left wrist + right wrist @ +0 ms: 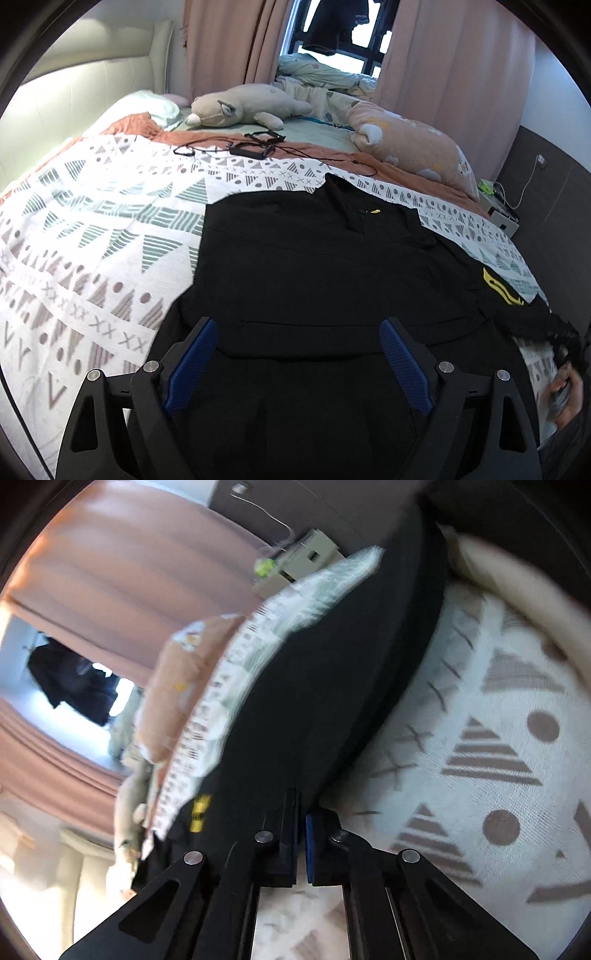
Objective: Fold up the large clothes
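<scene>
A large black garment (314, 258) with yellow marks lies spread on the patterned blanket (92, 240) of a bed. My left gripper (297, 325) hovers over its near part, blue pads wide apart with only flat fabric below them. At the right edge a hand (565, 391) holds my right gripper (569, 339), dark and blurred, at the end of the sleeve. In the right wrist view, which is rolled on its side, my right gripper (301, 812) is shut on the black sleeve (314, 686), which stretches away from the jaws over the blanket (480, 738).
A grey plush toy (243, 105) and a peach pillow (413, 147) lie at the head of the bed, with black cables and a small device (255, 147) in front of them. A cream headboard (74, 92), pink curtains (229, 40) and a bedside box (502, 214) surround the bed.
</scene>
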Demonstrator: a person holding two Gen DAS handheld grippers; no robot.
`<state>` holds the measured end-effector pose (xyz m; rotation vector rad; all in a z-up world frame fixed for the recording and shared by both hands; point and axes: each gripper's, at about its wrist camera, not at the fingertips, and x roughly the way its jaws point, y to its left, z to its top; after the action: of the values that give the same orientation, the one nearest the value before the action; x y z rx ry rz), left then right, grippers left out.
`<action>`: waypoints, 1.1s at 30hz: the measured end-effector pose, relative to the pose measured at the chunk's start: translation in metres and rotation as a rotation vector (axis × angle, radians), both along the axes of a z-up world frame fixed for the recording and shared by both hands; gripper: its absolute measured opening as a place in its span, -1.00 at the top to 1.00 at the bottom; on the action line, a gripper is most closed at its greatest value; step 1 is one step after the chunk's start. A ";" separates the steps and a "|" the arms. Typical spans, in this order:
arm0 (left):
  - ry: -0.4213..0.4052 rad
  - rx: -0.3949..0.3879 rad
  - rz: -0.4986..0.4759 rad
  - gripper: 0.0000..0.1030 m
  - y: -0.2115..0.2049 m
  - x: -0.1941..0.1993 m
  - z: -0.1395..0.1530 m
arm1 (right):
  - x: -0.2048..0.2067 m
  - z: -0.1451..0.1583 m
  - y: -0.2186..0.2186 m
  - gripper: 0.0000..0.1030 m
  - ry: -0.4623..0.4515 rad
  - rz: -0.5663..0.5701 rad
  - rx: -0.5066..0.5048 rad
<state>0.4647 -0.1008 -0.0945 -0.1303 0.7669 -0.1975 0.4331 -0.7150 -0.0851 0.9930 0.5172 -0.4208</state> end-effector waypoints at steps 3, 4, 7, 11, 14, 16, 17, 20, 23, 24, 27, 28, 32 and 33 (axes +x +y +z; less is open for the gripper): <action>-0.003 0.008 0.014 -0.74 0.010 -0.009 0.003 | 0.003 0.037 0.017 0.92 -0.067 0.042 -0.047; -0.002 0.000 0.014 -0.74 0.014 -0.011 0.003 | 0.004 0.046 0.022 0.92 -0.083 0.056 -0.053; -0.004 -0.016 0.028 -0.74 0.023 -0.016 0.007 | 0.009 0.073 0.044 0.92 -0.129 0.115 -0.069; -0.004 -0.065 0.032 -0.74 0.031 -0.015 0.014 | 0.019 0.105 0.086 0.92 -0.173 0.209 -0.106; -0.008 -0.102 0.031 -0.74 0.036 -0.014 0.018 | 0.025 0.122 0.115 0.92 -0.184 0.266 -0.138; -0.003 -0.122 0.035 -0.74 0.039 -0.014 0.019 | 0.031 0.131 0.135 0.92 -0.187 0.304 -0.158; 0.003 -0.133 0.037 -0.74 0.041 -0.013 0.019 | 0.033 0.135 0.144 0.92 -0.186 0.324 -0.164; 0.012 -0.165 0.044 -0.74 0.046 -0.012 0.019 | 0.042 0.139 0.175 0.92 -0.183 0.378 -0.187; 0.022 -0.175 0.054 -0.74 0.050 -0.012 0.018 | 0.052 0.136 0.202 0.92 -0.170 0.432 -0.199; 0.025 -0.178 0.056 -0.74 0.051 -0.011 0.018 | 0.057 0.134 0.211 0.92 -0.162 0.450 -0.205; 0.038 -0.185 0.059 -0.74 0.054 -0.009 0.015 | 0.073 0.127 0.234 0.92 -0.138 0.508 -0.226; 0.041 -0.185 0.062 -0.74 0.055 -0.008 0.014 | 0.080 0.125 0.244 0.92 -0.127 0.533 -0.238; 0.053 -0.195 0.078 -0.74 0.061 -0.003 0.011 | 0.103 0.112 0.278 0.92 -0.078 0.628 -0.274; 0.059 -0.199 0.083 -0.74 0.063 -0.001 0.009 | 0.109 0.109 0.285 0.92 -0.063 0.646 -0.281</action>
<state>0.4639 -0.0382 -0.0851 -0.3571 0.7981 -0.1920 0.5423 -0.4297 0.0240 0.5237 0.6677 0.1167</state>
